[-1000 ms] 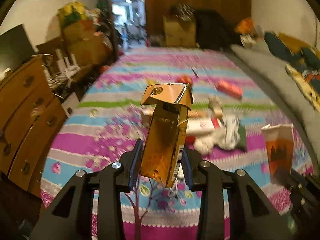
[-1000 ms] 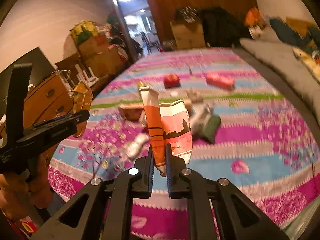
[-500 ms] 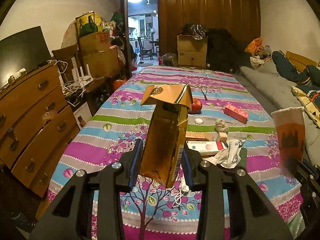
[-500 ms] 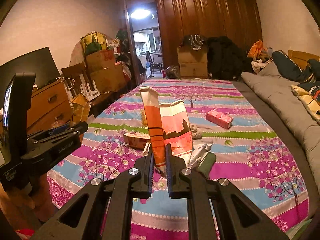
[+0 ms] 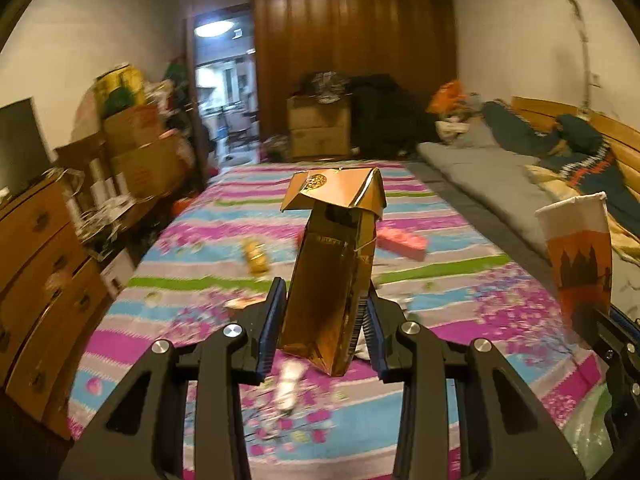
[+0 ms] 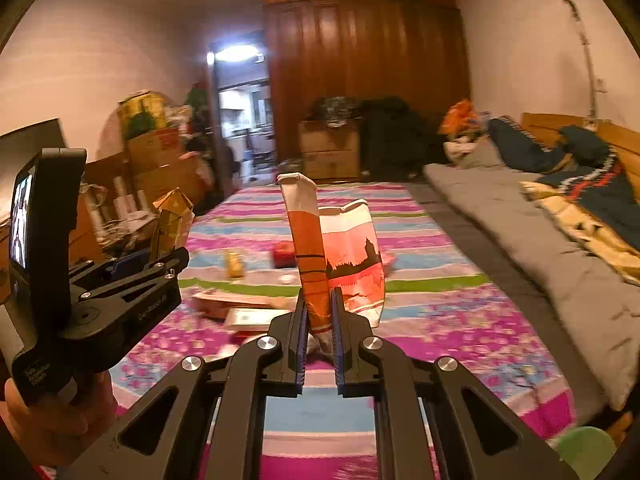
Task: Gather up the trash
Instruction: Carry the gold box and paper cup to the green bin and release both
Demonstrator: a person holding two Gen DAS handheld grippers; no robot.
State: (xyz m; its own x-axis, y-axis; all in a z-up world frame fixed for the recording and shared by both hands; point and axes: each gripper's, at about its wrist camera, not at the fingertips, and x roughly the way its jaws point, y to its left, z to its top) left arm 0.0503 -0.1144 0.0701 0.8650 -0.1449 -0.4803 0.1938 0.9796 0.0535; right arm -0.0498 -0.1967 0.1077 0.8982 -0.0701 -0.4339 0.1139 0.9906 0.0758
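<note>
My left gripper (image 5: 324, 328) is shut on a tall gold carton (image 5: 332, 280) with an opened top flap, held upright above the bed. My right gripper (image 6: 320, 328) is shut on a flattened orange and white paper bag (image 6: 344, 264) that stands up between its pads. The same paper bag (image 5: 578, 264) shows at the right edge of the left wrist view, and the gold carton (image 6: 170, 224) with the left gripper (image 6: 136, 276) at the left of the right wrist view. More trash lies on the striped bedspread (image 6: 440, 312): a pink box (image 5: 402, 242), a yellow item (image 6: 235, 263), a red item (image 6: 284, 254), flat boxes (image 6: 248, 308).
A wooden dresser (image 5: 36, 280) and stacked cardboard boxes (image 5: 144, 152) line the left side. A grey mattress pad (image 6: 540, 248) with bedding runs along the right. A dark wardrobe (image 6: 364, 68) and an open doorway (image 6: 244, 120) are at the far end. A hand (image 6: 52, 420) holds the left gripper.
Both grippers have risen and tilted up with their loads still held, so the room's far end and the wardrobe now fill more of each view. The trash on the bed sits lower.
</note>
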